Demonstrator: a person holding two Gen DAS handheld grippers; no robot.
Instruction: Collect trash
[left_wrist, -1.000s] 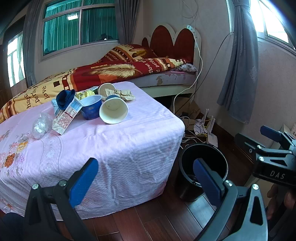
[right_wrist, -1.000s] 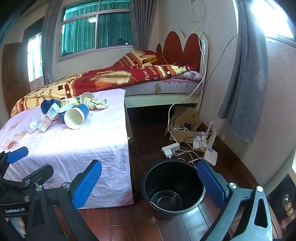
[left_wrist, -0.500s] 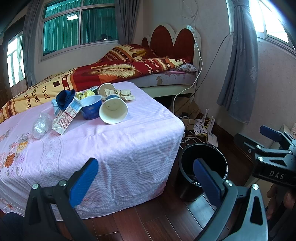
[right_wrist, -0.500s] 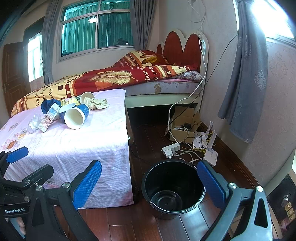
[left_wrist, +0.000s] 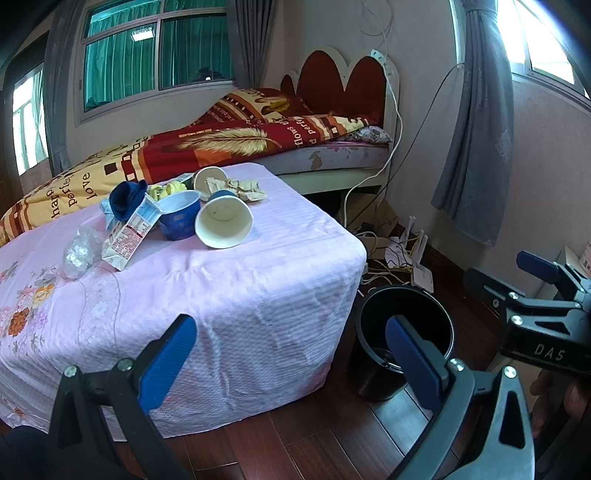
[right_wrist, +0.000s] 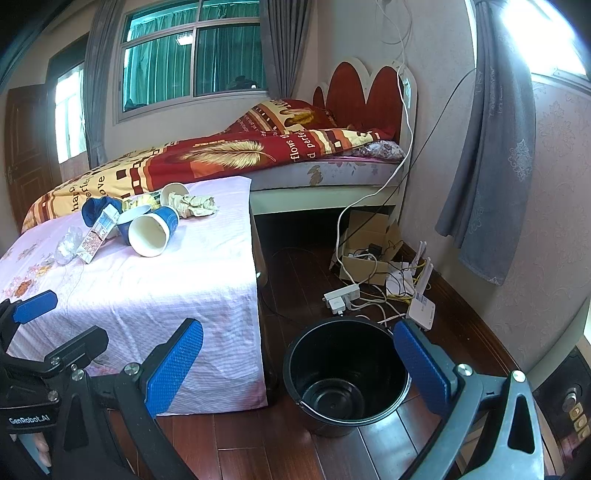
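The trash sits in a loose heap toward the far left corner of the tabletop (left_wrist: 229, 295), which is draped in a pink striped cloth. Leftmost is a crumpled clear plastic wrapper (left_wrist: 79, 251), just beside a milk carton (left_wrist: 129, 238) lying on its side. Behind the carton rests a dark blue cloth (left_wrist: 127, 199), with yellow peel (left_wrist: 168, 189) next to it. A blue cup (left_wrist: 179, 216) stands upright, touching a paper cup (left_wrist: 223, 226) that is tipped over, its white mouth facing the near edge. Beyond these lies a second tipped cup (left_wrist: 207, 177) and crumpled brown paper (left_wrist: 240, 188) nearest the far right corner.

On the wooden floor past the tabletop's right edge stands a black bucket (right_wrist: 347, 373), upright, only a dark bottom showing inside.

The left hand-held gripper (left_wrist: 291, 354) hovers wide apart before the near edge, holding nothing. The right hand-held gripper (right_wrist: 299, 365) is likewise spread wide and empty, framing the bucket.
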